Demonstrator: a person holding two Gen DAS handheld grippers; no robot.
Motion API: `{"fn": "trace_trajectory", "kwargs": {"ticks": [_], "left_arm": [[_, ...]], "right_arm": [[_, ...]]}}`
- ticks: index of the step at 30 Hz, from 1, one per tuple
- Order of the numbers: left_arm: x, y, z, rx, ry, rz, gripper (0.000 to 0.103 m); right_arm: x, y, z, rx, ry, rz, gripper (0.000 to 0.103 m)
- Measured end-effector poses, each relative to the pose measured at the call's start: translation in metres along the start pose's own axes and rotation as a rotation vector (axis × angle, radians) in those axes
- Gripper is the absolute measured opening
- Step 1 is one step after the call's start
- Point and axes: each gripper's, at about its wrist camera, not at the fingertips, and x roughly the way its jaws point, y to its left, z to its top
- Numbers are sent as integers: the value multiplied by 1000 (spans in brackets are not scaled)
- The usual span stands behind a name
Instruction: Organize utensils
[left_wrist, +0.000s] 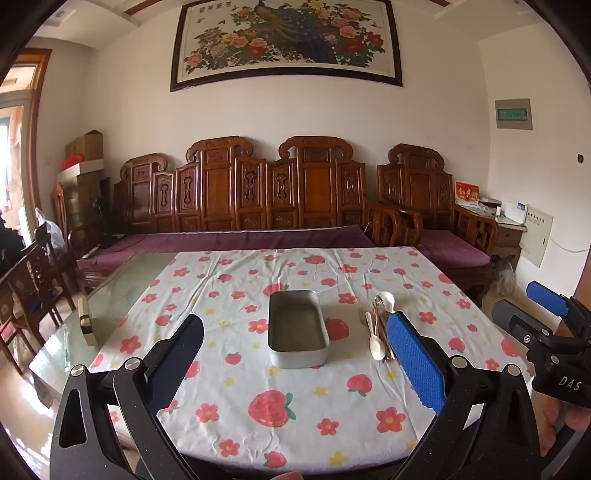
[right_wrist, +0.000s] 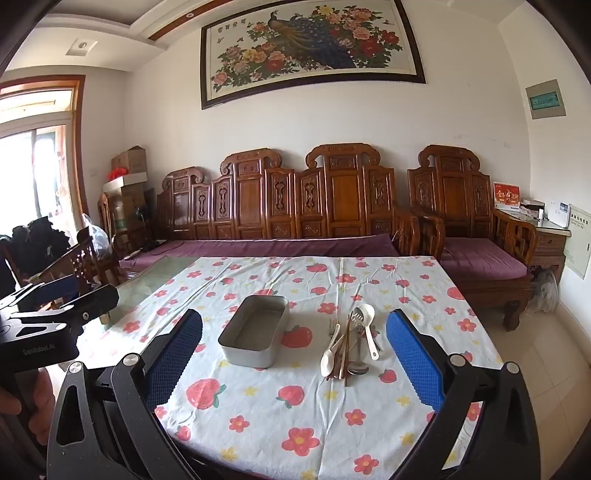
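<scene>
An empty grey metal tin (left_wrist: 298, 329) (right_wrist: 255, 330) stands mid-table on the flowered tablecloth (left_wrist: 258, 417) (right_wrist: 295, 417). To its right lies a pile of utensils (left_wrist: 380, 326) (right_wrist: 349, 345): white spoons, a fork, brown chopsticks and a metal spoon. My left gripper (left_wrist: 295, 354) is open and empty, held above the near part of the table in front of the tin. My right gripper (right_wrist: 295, 354) is open and empty, held above the near table between tin and pile. It also shows at the right edge of the left wrist view (left_wrist: 550, 325).
A small wooden block (left_wrist: 86, 320) lies on the bare glass tabletop to the left of the cloth. A carved wooden bench with a purple cushion (left_wrist: 236, 240) runs behind the table. Wooden chairs (left_wrist: 33, 280) stand at the left.
</scene>
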Motion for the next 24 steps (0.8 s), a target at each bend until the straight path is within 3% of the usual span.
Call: {"fn": "trace_trajectory", "kwargs": {"ticks": [24], "left_arm": [[1,0,0,2,0,-3,97]], "right_arm": [[-2,-8,3,5,-6,3,100]]}}
